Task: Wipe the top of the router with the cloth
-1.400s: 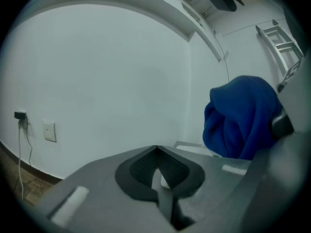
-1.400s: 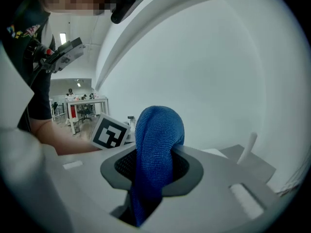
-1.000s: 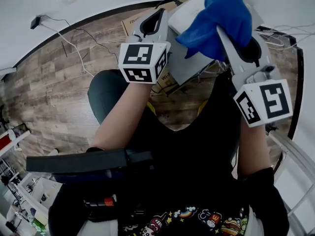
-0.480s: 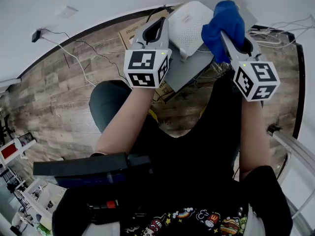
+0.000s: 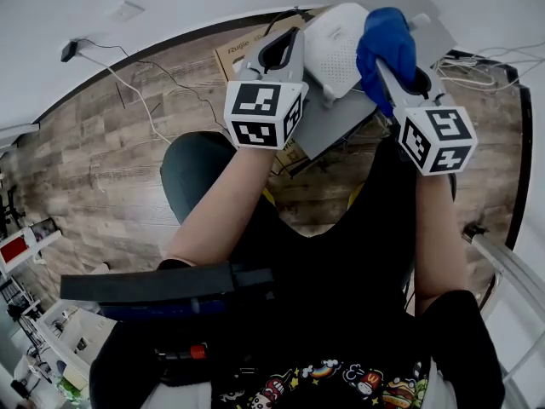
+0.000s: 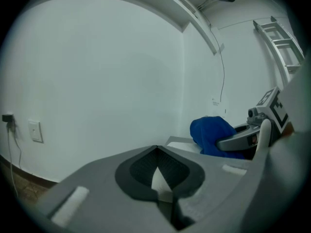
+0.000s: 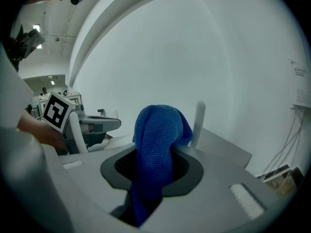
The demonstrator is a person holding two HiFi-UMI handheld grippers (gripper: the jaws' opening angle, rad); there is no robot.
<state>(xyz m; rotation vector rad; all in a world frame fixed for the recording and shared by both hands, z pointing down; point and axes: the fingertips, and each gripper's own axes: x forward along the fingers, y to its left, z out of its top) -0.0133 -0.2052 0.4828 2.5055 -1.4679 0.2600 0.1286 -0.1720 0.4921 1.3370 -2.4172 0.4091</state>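
Observation:
The white router point(image 5: 336, 45) lies on a grey slab point(image 5: 336, 118) in front of me in the head view. My left gripper point(image 5: 288, 48) is at the router's left edge, its jaws shut with a white sliver of the router point(image 6: 159, 181) between them. My right gripper point(image 5: 393, 77) is shut on the blue cloth point(image 5: 387, 37), which rests bunched on the router's right part. In the right gripper view the cloth point(image 7: 156, 144) bulges up out of the jaws, and a white antenna point(image 7: 199, 118) stands just behind it. The left gripper view shows the cloth point(image 6: 211, 135) off to the right.
A brown cardboard box point(image 5: 243, 51) lies under the slab on the wood floor. Cables point(image 5: 128, 75) run over the floor at the left, and more cables point(image 5: 477, 62) at the right. A black bar point(image 5: 162, 284) crosses my lap. A white wall point(image 6: 97, 81) stands close behind the router.
Both grippers have moved away from my head. The right gripper has carried the cloth from the router's middle to its right side. The left gripper has stayed at the router's left edge.

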